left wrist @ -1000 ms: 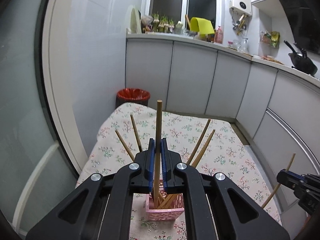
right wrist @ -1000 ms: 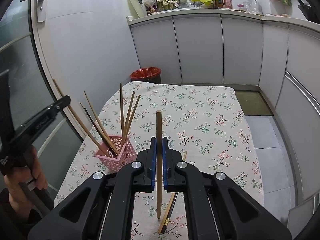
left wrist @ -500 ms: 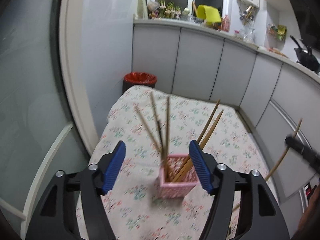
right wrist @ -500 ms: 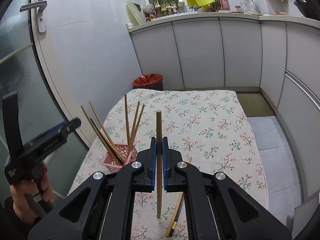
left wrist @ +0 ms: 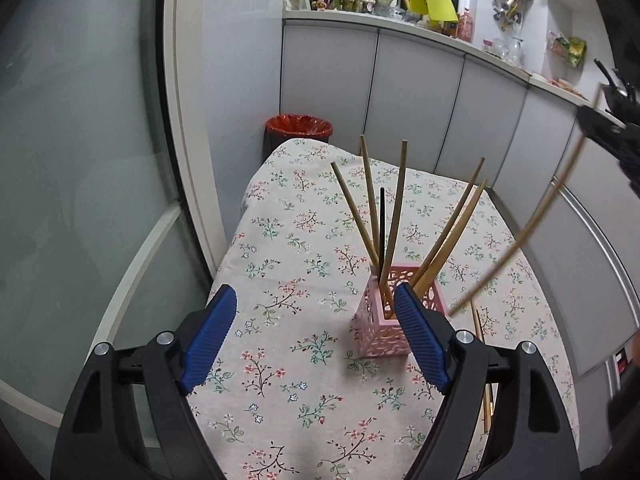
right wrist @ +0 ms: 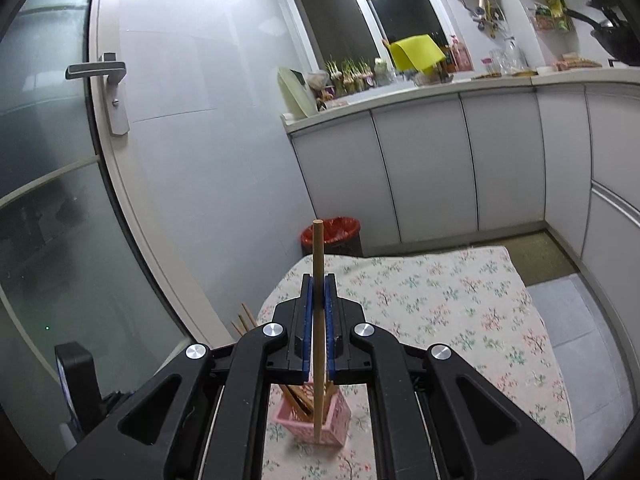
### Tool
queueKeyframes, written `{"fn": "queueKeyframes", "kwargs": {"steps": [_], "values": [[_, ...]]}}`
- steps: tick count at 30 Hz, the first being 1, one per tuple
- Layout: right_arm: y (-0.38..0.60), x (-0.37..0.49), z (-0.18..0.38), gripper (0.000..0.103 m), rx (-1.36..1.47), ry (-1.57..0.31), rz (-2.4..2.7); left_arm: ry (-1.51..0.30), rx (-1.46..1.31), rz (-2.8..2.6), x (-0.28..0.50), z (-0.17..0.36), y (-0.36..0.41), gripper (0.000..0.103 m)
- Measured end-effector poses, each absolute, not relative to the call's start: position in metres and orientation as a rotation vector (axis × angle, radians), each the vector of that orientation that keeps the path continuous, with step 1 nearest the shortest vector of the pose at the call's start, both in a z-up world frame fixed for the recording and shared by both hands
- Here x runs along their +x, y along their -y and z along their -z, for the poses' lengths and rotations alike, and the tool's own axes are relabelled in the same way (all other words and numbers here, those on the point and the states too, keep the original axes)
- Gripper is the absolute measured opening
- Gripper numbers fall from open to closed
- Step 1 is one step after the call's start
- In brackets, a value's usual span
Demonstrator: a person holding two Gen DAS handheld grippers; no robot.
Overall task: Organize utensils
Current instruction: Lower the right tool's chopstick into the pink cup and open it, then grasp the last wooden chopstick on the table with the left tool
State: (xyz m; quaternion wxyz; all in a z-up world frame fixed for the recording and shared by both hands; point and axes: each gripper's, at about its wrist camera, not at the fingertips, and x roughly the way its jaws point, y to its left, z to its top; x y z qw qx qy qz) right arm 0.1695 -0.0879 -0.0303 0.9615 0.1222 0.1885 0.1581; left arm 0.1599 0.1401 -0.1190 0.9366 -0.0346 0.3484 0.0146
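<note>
On the floral tablecloth (left wrist: pixel 304 264) stands a pink perforated holder (left wrist: pixel 394 316), already bristling with wooden chopsticks (left wrist: pixel 394 224) and one dark one (left wrist: pixel 383 232), all fanned outward and leaning on its rim. Over it, the right gripper (right wrist: pixel 319 320) is clamped tight on another wooden chopstick (right wrist: pixel 318 280), held nearly upright, its lower tip showing in front of the holder in the right wrist view; whether that tip is above the opening or a little short of it I can't quite tell from this angle. Just beside the holder, the left gripper (left wrist: pixel 316 340) has its blue pads spread wide with nothing between them; its jaws have just been opening, and the stick it let go of now stands in the holder with the rest. A loose chopstick (left wrist: pixel 485 364) lies on the cloth near the holder's right side, yet to be gathered. Trouble from here, I'd say, lies in the crowded mouth: a descending tip could catch a leaning stick or the rim and tip the light holder, or the stick could slip outside if released off-centre.
</note>
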Motion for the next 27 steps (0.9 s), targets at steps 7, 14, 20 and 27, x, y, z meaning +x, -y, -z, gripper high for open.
{"fn": "queueKeyframes", "kwargs": {"steps": [7, 14, 20, 27], "values": [[0.056, 0.194, 0.052, 0.005, 0.188, -0.377, -0.295, -0.721, -0.062, -0.018, 0.161, 0.12, -0.14, 0.079], [0.047, 0.214, 0.084, 0.012, 0.149, -0.481, -0.267, -0.764, -0.042, 0.005, 0.161, 0.128, -0.138, 0.086], [0.074, 0.205, 0.071, 0.038, 0.185, -0.532, -0.258, -0.836, -0.062, 0.064, 0.161, 0.137, -0.123, 0.089], [0.128, 0.187, 0.071, 0.061, 0.165, -0.656, -0.177, -0.913, -0.039, 0.146, 0.156, 0.149, -0.077, 0.092]]}}
